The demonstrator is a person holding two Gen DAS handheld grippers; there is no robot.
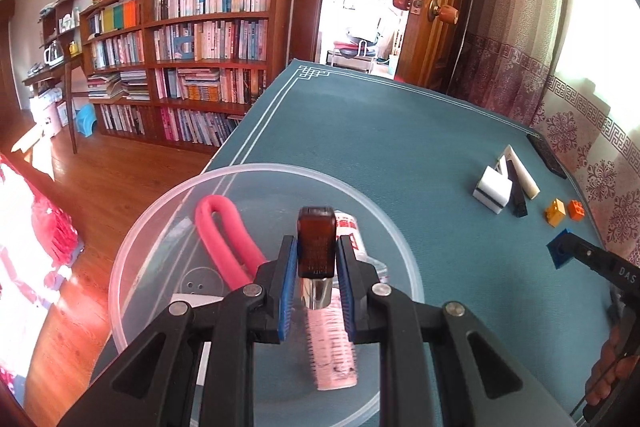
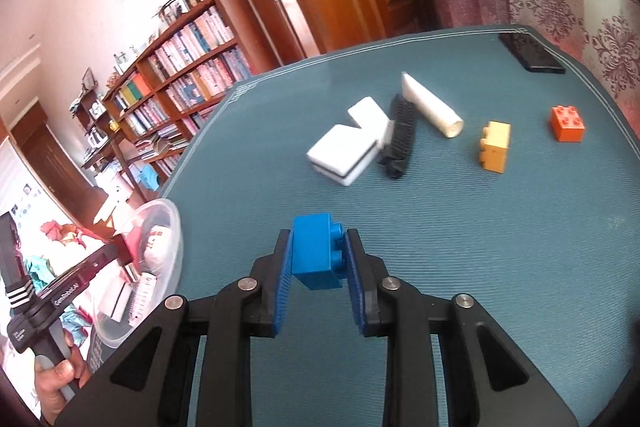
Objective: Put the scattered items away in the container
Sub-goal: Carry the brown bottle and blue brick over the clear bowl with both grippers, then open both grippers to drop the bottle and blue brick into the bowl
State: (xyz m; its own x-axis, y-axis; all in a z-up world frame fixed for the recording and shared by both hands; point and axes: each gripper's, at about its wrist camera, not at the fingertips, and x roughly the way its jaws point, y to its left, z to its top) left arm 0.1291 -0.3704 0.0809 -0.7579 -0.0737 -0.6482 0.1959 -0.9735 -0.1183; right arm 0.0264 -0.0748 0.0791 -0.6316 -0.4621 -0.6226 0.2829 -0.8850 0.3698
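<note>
Left wrist view: a desk (image 1: 400, 147) under a teal cloth with a white border line, wooden floor beside it, a tall bookcase (image 1: 192, 59) crammed with books, an open wooden door (image 1: 436, 7), patterned curtains along the far-right edge. Clear round container (image 1: 132, 247) overhanging the desk's near-left corner, holding a pink foam loop (image 1: 224, 239) and a pink tube (image 1: 332, 351). Left gripper (image 1: 317, 259) above the container, jaws pinching a small brown bottle (image 1: 316, 247) with a shiny cap.

Right wrist view: same teal desk, door and bookcase behind. Right gripper (image 2: 319, 259) with jaws pinching a blue brick (image 2: 316, 255) over the desk's middle. Scattered toward the far-right corner: white sponge blocks (image 2: 348, 147), black comb-like piece (image 2: 398, 139), white tube (image 2: 432, 109), yellow brick (image 2: 496, 147), orange brick (image 2: 566, 123), flat black object (image 2: 532, 53) at the corner. Container at the left edge, a hand (image 2: 56, 383) on the other tool's handle.
</note>
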